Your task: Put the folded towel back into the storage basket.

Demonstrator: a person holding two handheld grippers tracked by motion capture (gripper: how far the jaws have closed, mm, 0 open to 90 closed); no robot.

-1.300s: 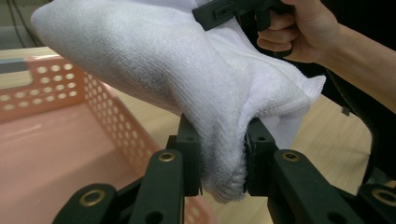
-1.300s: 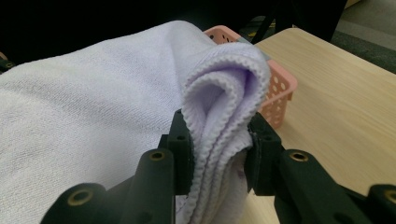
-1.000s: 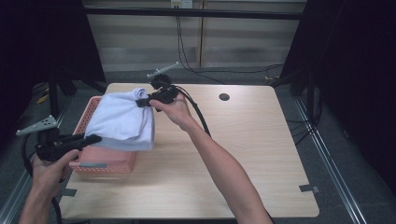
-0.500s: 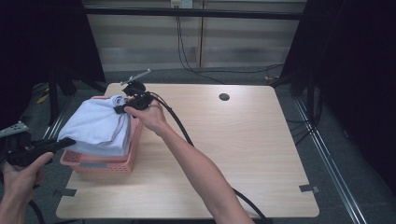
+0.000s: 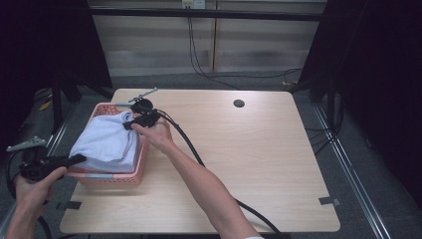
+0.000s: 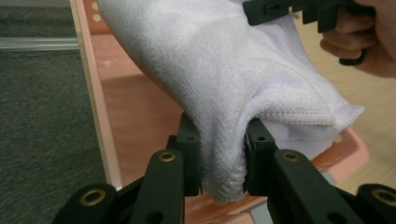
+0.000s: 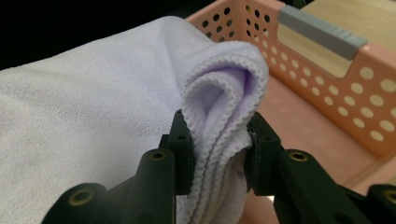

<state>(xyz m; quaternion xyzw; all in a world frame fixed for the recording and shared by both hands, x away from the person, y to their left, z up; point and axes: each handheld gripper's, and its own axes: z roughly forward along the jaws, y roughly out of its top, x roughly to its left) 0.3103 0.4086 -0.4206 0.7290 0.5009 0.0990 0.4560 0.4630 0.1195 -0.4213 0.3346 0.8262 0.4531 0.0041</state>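
A folded white towel (image 5: 107, 142) hangs over a pink perforated basket (image 5: 115, 179) at the table's left edge. My left gripper (image 5: 79, 158) pinches the towel's near corner; in the left gripper view the towel (image 6: 224, 88) bunches between the jaws of that gripper (image 6: 223, 156) above the basket's floor (image 6: 140, 121). My right gripper (image 5: 128, 124) is shut on the far corner; in the right gripper view the gripper (image 7: 218, 149) squeezes the towel's folded hem (image 7: 224, 112), with the basket's wall (image 7: 336, 93) behind. The other hand's gripper (image 6: 299, 11) shows at the top right of the left gripper view.
The wooden table (image 5: 259, 149) has a round hole (image 5: 239, 103) near its far edge. A black cable (image 5: 194, 149) trails along my right forearm across the table. Dark floor (image 6: 42, 121) lies left of the basket. Tape marks (image 5: 329, 201) sit at the table's near corners.
Both grippers carried the towel leftward and down toward the basket's inside. The towel hangs lower, closer to the basket floor. Both grips are unchanged.
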